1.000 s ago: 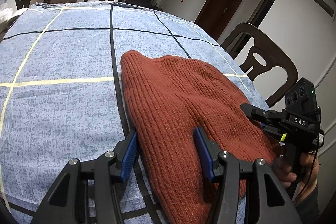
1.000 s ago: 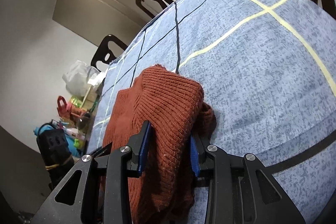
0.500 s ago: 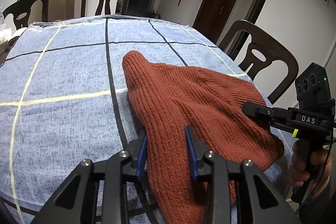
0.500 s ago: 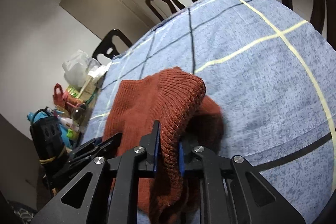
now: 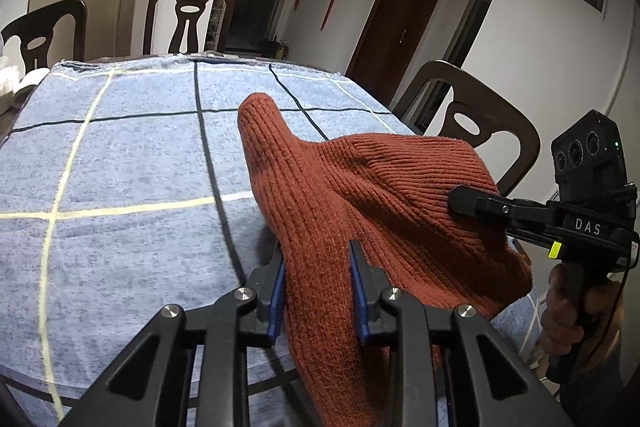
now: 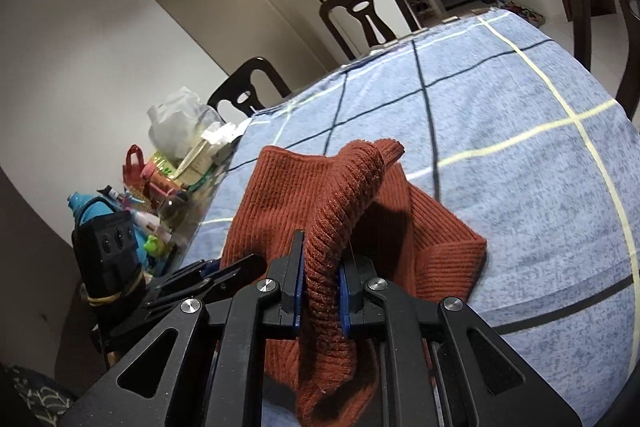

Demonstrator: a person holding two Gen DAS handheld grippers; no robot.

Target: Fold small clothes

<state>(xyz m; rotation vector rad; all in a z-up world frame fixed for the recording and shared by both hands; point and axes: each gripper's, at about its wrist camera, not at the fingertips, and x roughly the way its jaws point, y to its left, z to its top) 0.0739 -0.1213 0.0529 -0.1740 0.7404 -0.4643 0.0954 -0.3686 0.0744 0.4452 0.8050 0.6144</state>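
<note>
My left claw point(image 5: 318, 279) is closing its blue pads on the near edge of the rust-red knitted garment point(image 5: 360, 195), a thick fold of the knit pinched between them. My right claw point(image 6: 322, 281) is clamped tight on a rolled edge of the same garment point(image 6: 316, 195), at its right side in the left view, where a hand point(image 5: 576, 311) grips the handle. The garment rises from both claws as a ridge above the blue checked cloth point(image 5: 120, 163) on the tabletop, its far part resting on the cloth.
</note>
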